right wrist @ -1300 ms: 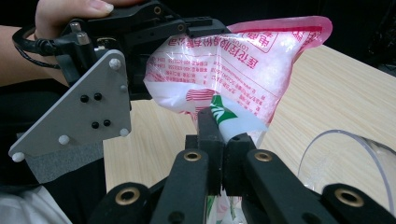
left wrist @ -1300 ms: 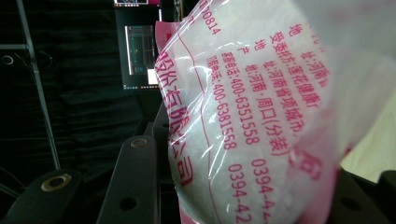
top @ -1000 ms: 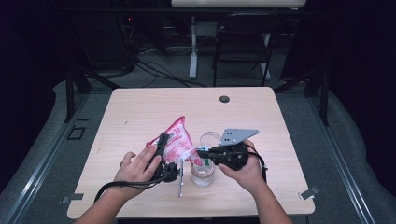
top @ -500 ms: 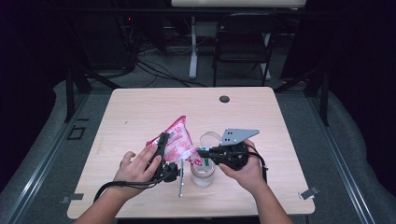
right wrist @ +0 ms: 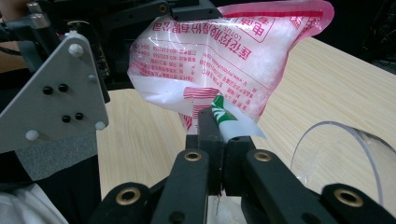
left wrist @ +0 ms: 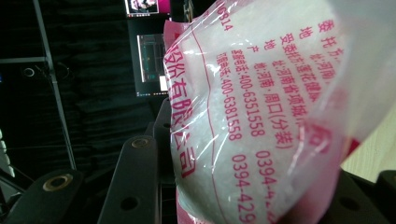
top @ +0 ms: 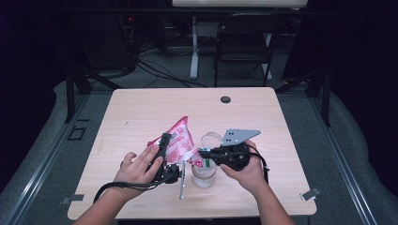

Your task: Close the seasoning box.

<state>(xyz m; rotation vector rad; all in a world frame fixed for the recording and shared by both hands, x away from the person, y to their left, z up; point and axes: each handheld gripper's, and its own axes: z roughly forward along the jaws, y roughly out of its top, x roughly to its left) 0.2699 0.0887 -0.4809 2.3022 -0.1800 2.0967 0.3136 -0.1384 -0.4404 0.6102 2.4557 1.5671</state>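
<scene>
A pink and white plastic bag of white granules hangs tilted above the wooden table. My left gripper is shut on its body; in the left gripper view the bag bulges between the black jaws of the left gripper. My right gripper is shut on the bag's lower corner, a white and green tip pinched at the tips of the right gripper. A clear cup stands right under that corner.
A second clear round rim lies just behind the cup, and its edge curves in at the right of the right gripper view. A round cable hole sits near the table's far edge. A dark chair stands beyond the table.
</scene>
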